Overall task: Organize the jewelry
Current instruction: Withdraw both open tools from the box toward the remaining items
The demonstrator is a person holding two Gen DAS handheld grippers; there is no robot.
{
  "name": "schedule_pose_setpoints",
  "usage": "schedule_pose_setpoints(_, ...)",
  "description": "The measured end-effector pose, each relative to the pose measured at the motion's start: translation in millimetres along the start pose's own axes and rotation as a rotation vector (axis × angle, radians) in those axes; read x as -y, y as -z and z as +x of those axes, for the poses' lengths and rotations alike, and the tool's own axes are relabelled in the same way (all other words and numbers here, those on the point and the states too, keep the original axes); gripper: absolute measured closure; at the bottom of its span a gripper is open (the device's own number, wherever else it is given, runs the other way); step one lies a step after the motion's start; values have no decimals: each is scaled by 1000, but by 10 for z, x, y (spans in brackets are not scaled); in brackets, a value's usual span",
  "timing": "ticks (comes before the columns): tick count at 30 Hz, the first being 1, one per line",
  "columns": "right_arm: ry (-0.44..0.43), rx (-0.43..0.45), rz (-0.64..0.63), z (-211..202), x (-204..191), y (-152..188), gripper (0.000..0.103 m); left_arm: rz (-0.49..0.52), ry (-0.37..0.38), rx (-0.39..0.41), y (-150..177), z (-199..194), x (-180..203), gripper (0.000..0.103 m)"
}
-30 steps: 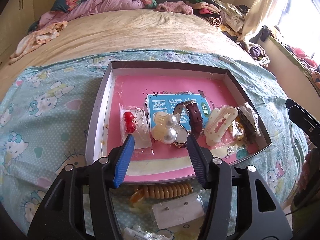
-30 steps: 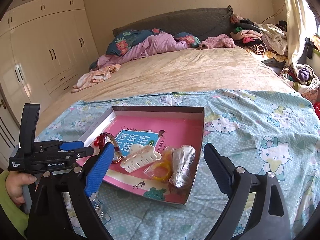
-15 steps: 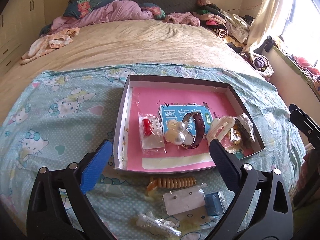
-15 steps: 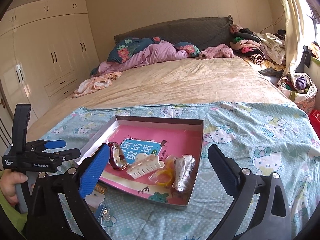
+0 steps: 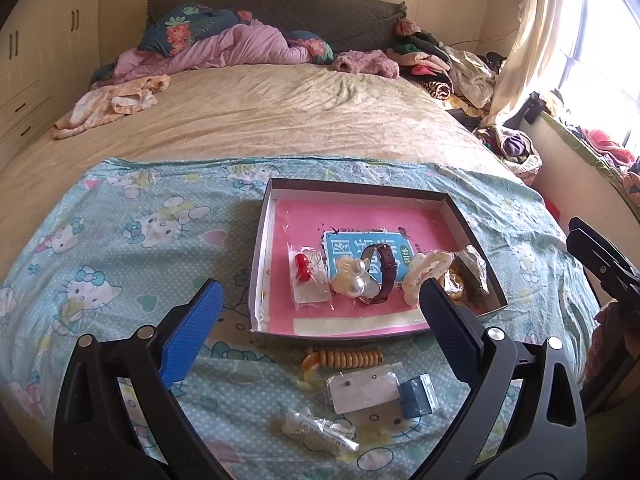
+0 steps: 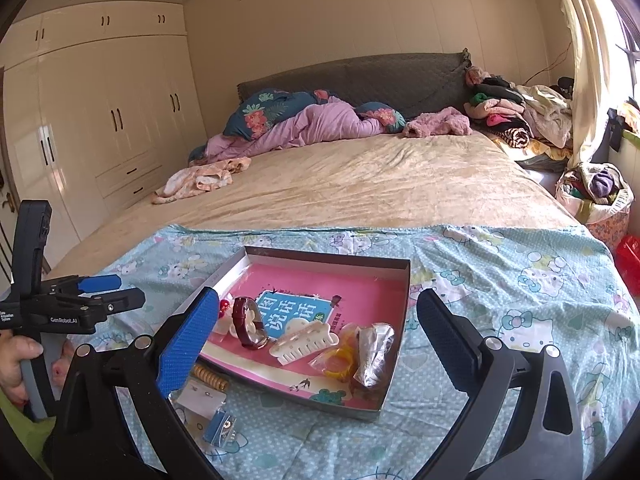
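A shallow pink-lined box (image 5: 360,186) (image 6: 406,304) lies on the Hello Kitty sheet. It holds bagged red earrings (image 5: 303,267), a pearl clip (image 5: 354,278), a brown-strapped watch (image 5: 386,270) (image 6: 245,320), a white claw clip (image 5: 420,270) (image 6: 304,340) and bagged pieces (image 6: 374,350). In front of the box lie a yellow spiral hair tie (image 5: 346,358), an earring card (image 5: 362,390), a blue pouch (image 5: 416,394) and a crumpled bag (image 5: 320,432). My left gripper (image 5: 320,332) is open and empty above these. My right gripper (image 6: 314,336) is open and empty before the box.
The sheet (image 5: 132,240) covers the near end of a beige bed (image 5: 280,112). Bedding and clothes pile up at the headboard (image 6: 320,124). Wardrobes (image 6: 100,120) stand on the left. The left gripper body (image 6: 60,308) shows at the right view's left edge.
My left gripper has opened wide and pulled back from the box, bringing the loose items in front into view. My right gripper has also drawn back and stays open.
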State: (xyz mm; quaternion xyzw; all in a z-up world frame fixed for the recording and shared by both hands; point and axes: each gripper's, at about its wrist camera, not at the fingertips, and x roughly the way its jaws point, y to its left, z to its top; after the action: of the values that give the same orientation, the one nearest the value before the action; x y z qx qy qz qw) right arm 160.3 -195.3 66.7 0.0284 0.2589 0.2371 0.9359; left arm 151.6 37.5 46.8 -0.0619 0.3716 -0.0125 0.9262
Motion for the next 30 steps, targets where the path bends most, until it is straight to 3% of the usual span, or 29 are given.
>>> schedule_pose_setpoints(19,-43,37,-72,-376,-369,25,5,-18,-23,82,246,-558,-151,11)
schedule_pose_setpoints(30,-98,-8,-123,-376,-660,142,5,-30,-38,65,492,-618,-243,11)
